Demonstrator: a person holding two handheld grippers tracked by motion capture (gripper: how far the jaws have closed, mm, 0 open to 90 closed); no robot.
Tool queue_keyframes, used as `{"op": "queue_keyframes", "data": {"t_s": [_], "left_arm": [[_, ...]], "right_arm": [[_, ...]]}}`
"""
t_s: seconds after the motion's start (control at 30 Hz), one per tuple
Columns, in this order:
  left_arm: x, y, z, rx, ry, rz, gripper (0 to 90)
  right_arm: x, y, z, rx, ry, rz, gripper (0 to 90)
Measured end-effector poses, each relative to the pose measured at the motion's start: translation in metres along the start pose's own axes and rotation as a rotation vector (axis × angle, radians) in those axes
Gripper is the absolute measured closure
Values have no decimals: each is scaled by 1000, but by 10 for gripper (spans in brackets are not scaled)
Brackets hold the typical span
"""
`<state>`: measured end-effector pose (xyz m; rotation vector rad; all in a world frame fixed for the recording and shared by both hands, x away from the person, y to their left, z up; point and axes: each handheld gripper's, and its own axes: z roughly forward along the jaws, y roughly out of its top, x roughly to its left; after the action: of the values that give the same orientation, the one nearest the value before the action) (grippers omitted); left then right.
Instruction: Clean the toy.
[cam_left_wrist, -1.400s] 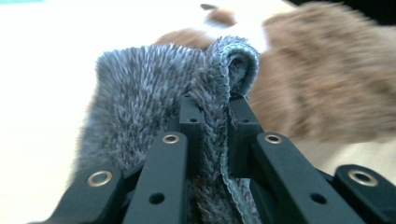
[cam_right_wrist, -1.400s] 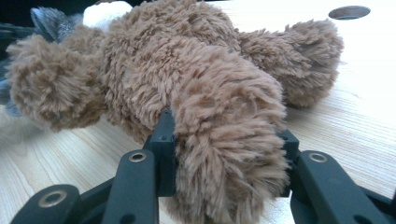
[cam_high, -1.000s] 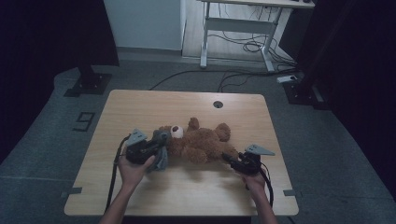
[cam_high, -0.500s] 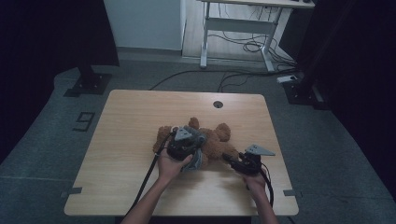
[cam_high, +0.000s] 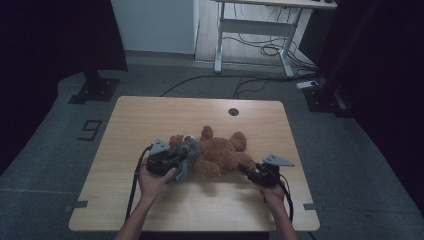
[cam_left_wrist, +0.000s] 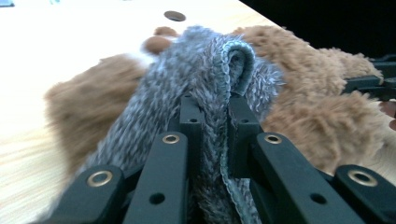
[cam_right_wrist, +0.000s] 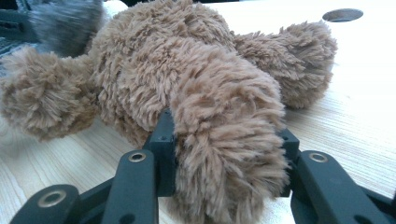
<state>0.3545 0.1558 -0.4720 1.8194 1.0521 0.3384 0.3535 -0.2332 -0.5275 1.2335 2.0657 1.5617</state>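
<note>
Setting: a pale wooden worktop (cam_high: 150, 125) with a round cable hole (cam_high: 233, 111) near its far edge; a person's forearms enter from the near edge of the high view, one claw in each hand.

Teddy bear: a brown plush teddy bear (cam_high: 220, 152) lies flat near the middle of the worktop, its head toward the person's left, its legs toward the right.

Knitted garment: a grey knitted garment (cam_high: 186, 152) sits bunched over the bear's head end, touching the fur. In the left gripper view the grey knit (cam_left_wrist: 205, 79) rises in a folded ridge in front of the brown plush (cam_left_wrist: 317, 93).

Left claw: the left claw (cam_high: 176, 156) rests at the bear's head end. In the left gripper view (cam_left_wrist: 212, 116) its two black jaws stand close together, pinching a fold of the knitted garment; the fabric runs down between them and spills out on both sides.

Right claw: the right claw (cam_high: 248, 171) lies low at the bear's leg end, near the worktop's near right part. In the right gripper view (cam_right_wrist: 224, 149) its jaws stand part-way apart, one on each side of a thick brown leg (cam_right_wrist: 224, 154), which fills the gap and presses against both; the hold is on the bear's leg.

Other limbs: in the right gripper view the second leg (cam_right_wrist: 299, 56) lies on the wood beyond the held one, and a rounded paw (cam_right_wrist: 42, 88) lies to the left.

Hands: the left hand (cam_high: 155, 180) and the right hand (cam_high: 274, 192) each grasp their tool from behind, a dark cable trailing from each toward the near edge.
</note>
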Motion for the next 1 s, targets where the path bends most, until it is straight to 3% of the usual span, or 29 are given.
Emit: {"op": "queue_keyframes", "data": {"t_s": [0.03, 0.13, 0.37, 0.53, 0.6, 0.67, 0.7, 0.73, 0.77, 0.8, 0.93, 1.0], "left_arm": [[0, 0, 0, 0, 0, 0, 793], [19, -9, -12, 0, 34, -38, 793], [44, -22, -14, 68, 126, -72, 795], [51, -26, -20, 57, 133, -97, 795], [43, -22, -23, 49, 158, -69, 795], [28, -12, -26, 30, 156, -22, 796], [28, -12, -26, 30, 156, -22, 795], [9, 1, -29, 2, 133, 25, 795], [9, 1, -29, 2, 133, 25, 795], [-10, 15, -29, -26, 99, 69, 795], [-46, 43, -18, -50, 29, 141, 795], [-60, 56, -6, -47, -12, 157, 795]], "right_arm": [[0, 0, 0, -1, -1, 0, 574], [-1, 0, 1, -3, -3, 0, 573], [-1, -2, 4, 1, -4, 2, 572], [-2, -2, 4, 1, -1, 1, 572], [-2, -2, 4, -1, 1, 1, 572], [-3, -3, 5, -5, 2, -2, 571], [-3, -3, 5, -5, 2, -2, 571], [-3, -3, 5, -7, 1, 5, 571], [-3, -3, 5, -7, 1, 6, 571], [-3, -3, 5, -6, 0, 6, 571], [-2, -3, 4, -5, -1, -3, 571], [-2, -3, 4, -6, -1, -2, 571]]}}
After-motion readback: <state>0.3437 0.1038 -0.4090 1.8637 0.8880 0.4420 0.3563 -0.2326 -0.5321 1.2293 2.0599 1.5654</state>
